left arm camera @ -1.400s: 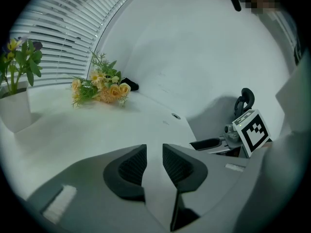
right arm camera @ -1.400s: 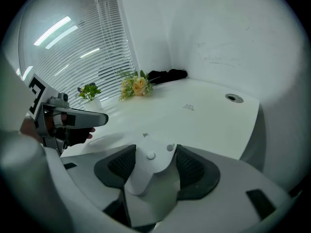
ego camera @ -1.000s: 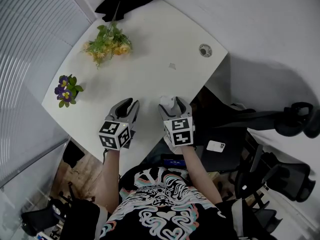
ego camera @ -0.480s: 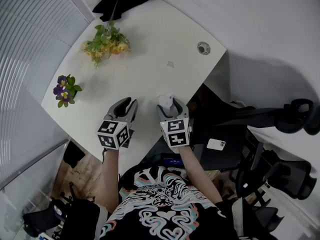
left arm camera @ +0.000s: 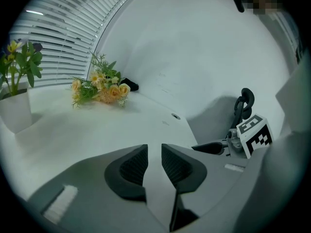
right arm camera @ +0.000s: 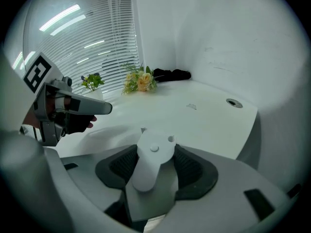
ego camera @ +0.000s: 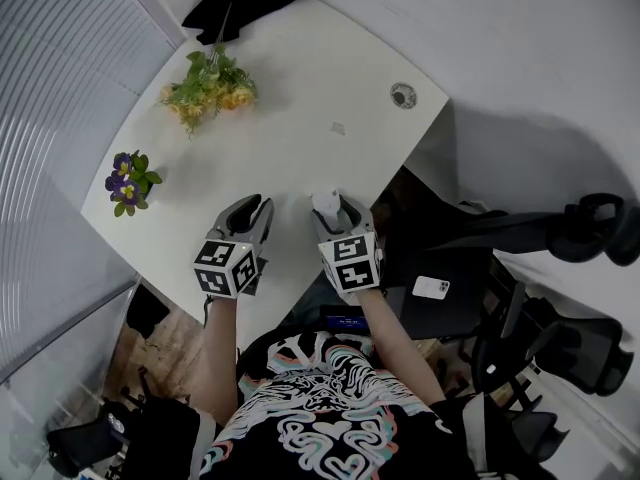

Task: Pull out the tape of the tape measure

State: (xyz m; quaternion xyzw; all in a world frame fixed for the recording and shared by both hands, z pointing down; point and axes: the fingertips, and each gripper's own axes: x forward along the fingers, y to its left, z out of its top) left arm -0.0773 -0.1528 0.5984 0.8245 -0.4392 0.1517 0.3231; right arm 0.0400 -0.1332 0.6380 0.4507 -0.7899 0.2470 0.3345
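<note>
The right gripper (right arm camera: 155, 148) has just been closing onto the tape measure (right arm camera: 147, 171), its pads touching the sides. The left gripper (left arm camera: 154, 152), its jaws also just closing to a slim gap, holds nothing. A weak grip could let the case slip when the tape is pulled.

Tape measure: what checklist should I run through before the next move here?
1. Tape measure gripped: ok. The right hand-held gripper has just been closing its jaws, and the pads meet the white body.
2. Left hand-held gripper free: ok. Its jaws have just been closing to a narrow gap with nothing between them.
3. Left hand-held gripper at the tape end: not ok. It sits apart, beside the right one.
4. Tape end exposed: cannot tell.
5. Flower bunch away from both grippers: ok.
</note>
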